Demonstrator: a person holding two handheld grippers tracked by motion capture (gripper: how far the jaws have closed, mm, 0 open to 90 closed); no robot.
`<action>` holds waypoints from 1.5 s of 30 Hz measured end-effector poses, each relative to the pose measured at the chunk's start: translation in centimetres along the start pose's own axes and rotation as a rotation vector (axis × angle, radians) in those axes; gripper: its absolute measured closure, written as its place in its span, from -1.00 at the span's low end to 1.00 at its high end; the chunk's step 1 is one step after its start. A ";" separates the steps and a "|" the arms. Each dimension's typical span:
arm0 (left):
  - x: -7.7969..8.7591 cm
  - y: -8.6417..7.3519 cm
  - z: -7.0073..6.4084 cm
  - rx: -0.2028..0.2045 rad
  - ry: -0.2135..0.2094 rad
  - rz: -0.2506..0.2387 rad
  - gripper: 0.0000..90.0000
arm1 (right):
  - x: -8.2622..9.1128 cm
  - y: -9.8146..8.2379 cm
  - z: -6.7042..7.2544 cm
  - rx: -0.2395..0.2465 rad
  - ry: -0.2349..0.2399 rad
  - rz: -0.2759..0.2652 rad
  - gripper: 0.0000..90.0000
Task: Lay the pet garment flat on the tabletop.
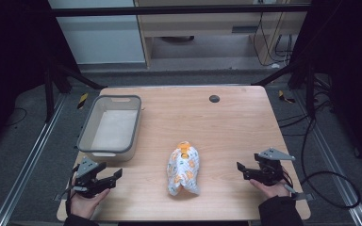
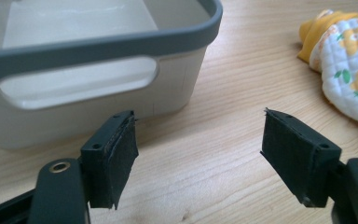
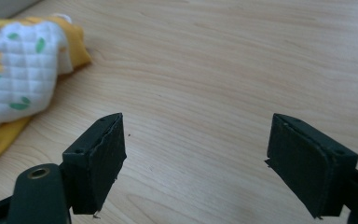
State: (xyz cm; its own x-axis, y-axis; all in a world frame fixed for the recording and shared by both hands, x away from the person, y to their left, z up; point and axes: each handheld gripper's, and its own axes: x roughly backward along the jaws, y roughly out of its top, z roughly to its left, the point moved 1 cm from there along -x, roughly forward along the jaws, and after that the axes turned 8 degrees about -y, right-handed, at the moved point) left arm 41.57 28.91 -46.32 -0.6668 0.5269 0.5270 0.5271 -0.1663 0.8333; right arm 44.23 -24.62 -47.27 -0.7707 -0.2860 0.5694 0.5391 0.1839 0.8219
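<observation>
quilted oven mitt (image 1: 184, 170) lying mid-table, right of the grey tub (image 1: 87, 130) | left gripper (image 1: 108, 178) and right gripper (image 1: 245, 171) both sitting spread wide, gripping nothing | mitt looking soft, light, floppy; pinching its yellow cuff (image 1: 185, 147) seeming safest

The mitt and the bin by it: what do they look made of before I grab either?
Mitt: looks like soft quilted cotton, matte white with an orange flower print and orange lining; stitched squares show in the left gripper view. Bin: seemingly rigid plastic, pale smooth walls, darker grey rim, moulded handle slot. Table: light wood-grain top, possibly laminate.
</observation>
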 end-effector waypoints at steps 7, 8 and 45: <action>0.7 2.0 -0.7 -0.008 -0.032 -0.051 -0.41 | 0.7 2.0 0.3 0.001 0.021 -0.038 -0.56; 0.6 2.9 -0.9 -0.027 -0.039 -0.049 -0.41 | 0.8 2.7 0.5 0.001 0.021 -0.053 -0.56; -10.3 6.1 -6.3 -0.103 -0.188 0.090 -0.39 | -5.3 6.2 9.4 0.096 0.184 -0.036 -0.55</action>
State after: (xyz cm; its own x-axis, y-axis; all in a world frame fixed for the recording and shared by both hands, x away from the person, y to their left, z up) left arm 48.39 17.22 -45.64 -0.5044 0.6506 0.5677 0.5171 -0.2989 0.8020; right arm 48.45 -13.11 -45.07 -0.7092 -0.4592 0.5349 0.4706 0.2566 0.8442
